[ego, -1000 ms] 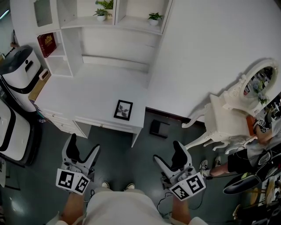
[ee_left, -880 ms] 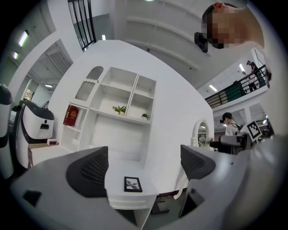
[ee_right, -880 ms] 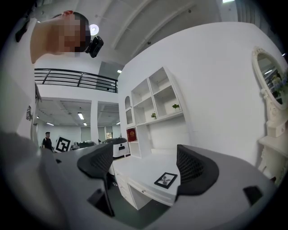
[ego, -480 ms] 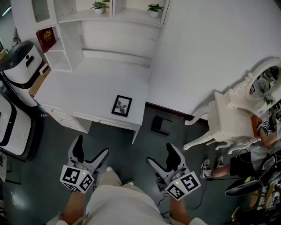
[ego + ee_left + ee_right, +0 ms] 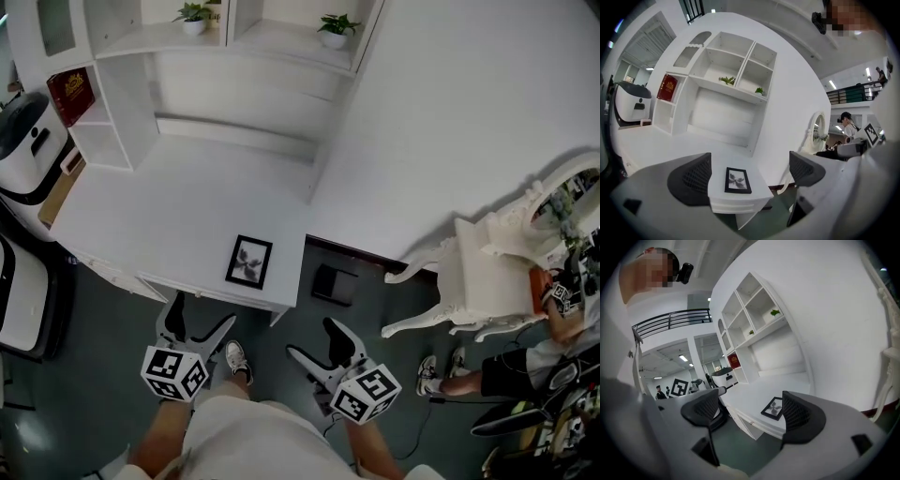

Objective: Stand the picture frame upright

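The left gripper is being held spread and empty just off the white desk's front edge. The picture frame is lying flat near the desk's front right corner, apparently face up. The right gripper is likewise being held open, grasping nothing. The frame's near edge should be pinched and tipped up while its base is being steadied.

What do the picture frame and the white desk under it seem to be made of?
The picture frame has a thin black border with a matte look, probably painted wood or plastic; the pictures do not settle which. The desk has a smooth, evenly white top with a soft sheen and a stepped front edge, so it is probably painted wood or laminated board.
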### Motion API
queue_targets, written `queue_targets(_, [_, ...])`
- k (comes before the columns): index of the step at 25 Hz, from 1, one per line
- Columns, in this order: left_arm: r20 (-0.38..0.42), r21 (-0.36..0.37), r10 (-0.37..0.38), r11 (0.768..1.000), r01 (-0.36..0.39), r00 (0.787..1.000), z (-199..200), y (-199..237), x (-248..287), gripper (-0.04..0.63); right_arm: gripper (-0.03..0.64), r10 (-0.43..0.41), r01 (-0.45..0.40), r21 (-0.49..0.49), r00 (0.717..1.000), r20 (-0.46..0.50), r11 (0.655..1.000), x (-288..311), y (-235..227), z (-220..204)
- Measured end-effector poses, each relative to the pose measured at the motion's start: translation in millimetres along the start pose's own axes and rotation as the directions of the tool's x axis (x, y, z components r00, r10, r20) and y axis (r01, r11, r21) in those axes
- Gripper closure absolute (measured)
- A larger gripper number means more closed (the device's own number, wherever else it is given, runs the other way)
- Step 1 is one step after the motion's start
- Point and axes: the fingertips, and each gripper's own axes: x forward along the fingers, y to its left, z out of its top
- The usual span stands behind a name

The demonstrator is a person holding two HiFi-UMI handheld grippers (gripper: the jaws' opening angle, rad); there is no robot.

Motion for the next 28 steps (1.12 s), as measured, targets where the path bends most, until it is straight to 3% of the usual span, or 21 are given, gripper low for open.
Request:
queue_targets(5, [-0.053, -0.035, -0.041, 0.999, 0.039, 0.998, 0.6, 42.2, 67.8, 0.094, 0.189, -0.02, 0.022, 0.019, 0.995, -0.098, 1.0, 67.7, -36.0, 3.9])
queue_targets(11, [-0.18, -0.096, -0.106, 0.991, 0.089, 0.978, -35.8, 76.1, 128.2, 0.094, 0.189, -0.039, 0.058, 0.093, 0.98, -0.195, 0.994, 135.6, -69.1, -16.8])
queue_targets(15, [-0.28, -0.106, -0.145, 0.987, 0.119, 0.949, -67.2, 85.5, 157.7, 0.094, 0.189, -0.063, 0.098, 0.127, 0.965, -0.254, 0.987, 166.5, -93.8, -36.4])
queue_targets(22, [-0.441, -0.124, -0.112, 0.99, 0.063, 0.891, -116.4, 106.4, 200.1, 0.107, 0.194, -0.053, 0.116, 0.138, 0.917, -0.396, 0.984, 217.2, -143.0, -75.8])
queue_targets(26, [-0.521, -0.069, -0.082, 0.996, 0.055, 0.85, -134.6, 110.0, 223.7, 0.179, 0.313, -0.015, 0.085, 0.128, 0.882, -0.472, 0.988, 241.7, -158.3, -94.3])
queue_targets(28, [-0.563, -0.054, -0.056, 0.998, 0.031, 0.825, -145.7, 114.0, 232.3, 0.196, 0.333, -0.008, 0.088, 0.126, 0.848, -0.529, 0.988, 249.4, -166.3, -108.9])
